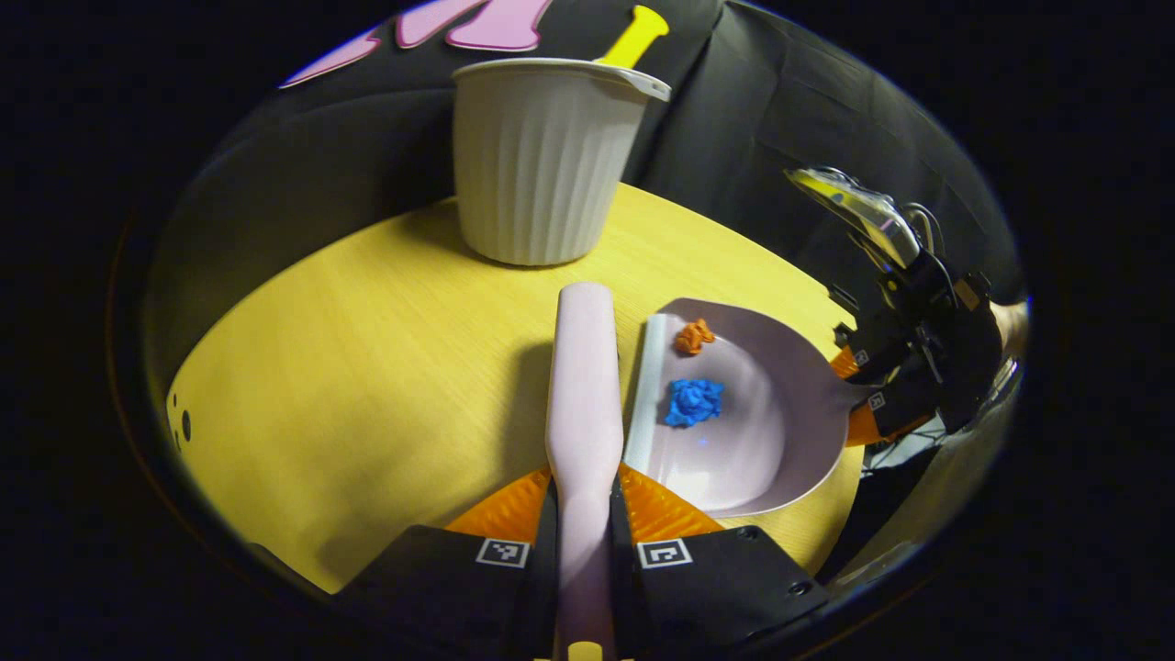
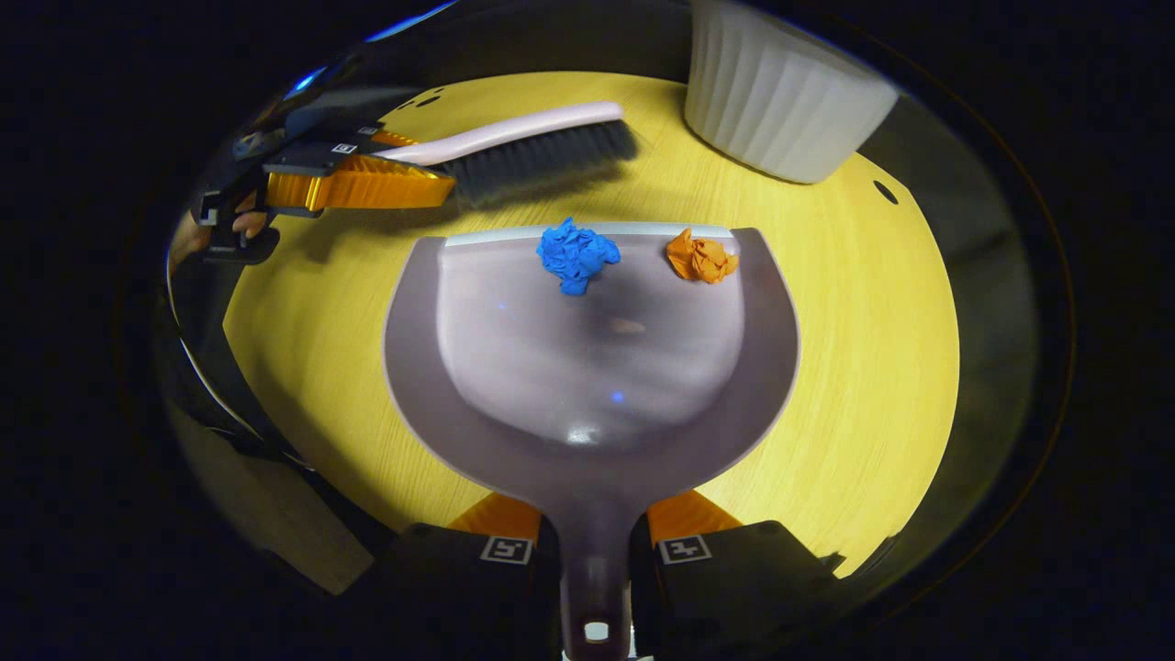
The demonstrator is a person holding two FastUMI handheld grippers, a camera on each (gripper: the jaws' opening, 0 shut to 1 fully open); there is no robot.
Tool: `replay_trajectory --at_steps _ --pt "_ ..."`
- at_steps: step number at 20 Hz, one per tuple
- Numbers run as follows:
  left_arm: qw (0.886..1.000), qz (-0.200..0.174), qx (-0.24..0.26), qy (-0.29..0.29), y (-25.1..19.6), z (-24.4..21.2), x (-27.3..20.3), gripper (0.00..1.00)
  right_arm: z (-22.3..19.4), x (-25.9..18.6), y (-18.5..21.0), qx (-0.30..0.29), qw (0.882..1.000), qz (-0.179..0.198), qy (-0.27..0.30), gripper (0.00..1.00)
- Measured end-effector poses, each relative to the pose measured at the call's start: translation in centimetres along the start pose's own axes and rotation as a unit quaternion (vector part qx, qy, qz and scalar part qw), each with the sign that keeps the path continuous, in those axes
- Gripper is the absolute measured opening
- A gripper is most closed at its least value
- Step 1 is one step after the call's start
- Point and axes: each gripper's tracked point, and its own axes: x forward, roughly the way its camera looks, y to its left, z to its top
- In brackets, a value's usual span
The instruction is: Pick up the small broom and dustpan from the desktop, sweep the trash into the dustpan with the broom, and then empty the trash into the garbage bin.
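My left gripper [image 1: 584, 500] is shut on the pale pink broom [image 1: 582, 395], whose handle runs forward over the yellow desktop [image 1: 367, 386]. From the right gripper view the broom [image 2: 523, 138] shows its dark bristles, lifted beyond the dustpan's lip, with the left gripper [image 2: 367, 179] holding its handle. My right gripper [image 2: 595, 528] is shut on the handle of the grey dustpan [image 2: 587, 367], which lies flat on the desktop. A crumpled blue paper ball [image 2: 576, 254] and an orange one [image 2: 700, 256] sit inside the pan near its front lip. The dustpan [image 1: 762, 431] lies right of the broom.
A white ribbed garbage bin [image 1: 542, 156] stands at the far side of the desktop [image 2: 872, 349], beyond the dustpan; the bin [image 2: 780, 92] is at upper right in the right gripper view. The right gripper [image 1: 881, 390] and a hand behind it sit at the table's right edge.
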Motion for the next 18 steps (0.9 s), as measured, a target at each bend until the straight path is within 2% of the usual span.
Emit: replay_trajectory --at_steps 3,4,8,14,15,18 --pt "0.999 0.038 -0.037 -0.012 0.9 -0.7 -0.9 0.29 0.0 -1.4 -0.2 0.029 1.000 -0.008 0.000 0.35" --pt "0.998 0.049 -0.049 -0.012 1.2 -1.0 -1.3 0.32 0.1 -1.6 -0.2 0.038 0.999 -0.012 0.001 0.35" --pt "0.994 0.079 -0.079 -0.010 1.6 -1.1 -2.0 0.29 2.1 -3.4 -0.2 0.071 0.997 -0.033 -0.006 0.35" --pt "0.993 0.080 -0.091 -0.003 1.8 -1.1 -1.6 0.29 2.6 -4.2 -0.9 0.109 0.992 -0.063 -0.031 0.35" --pt "0.992 0.078 -0.097 -0.002 1.8 -1.0 -1.7 0.32 2.9 -4.4 -0.9 0.119 0.990 -0.065 -0.041 0.35" --pt "0.990 0.075 -0.120 -0.005 1.8 -0.8 -1.6 0.31 4.0 -4.9 -1.3 0.121 0.987 -0.082 -0.059 0.35"
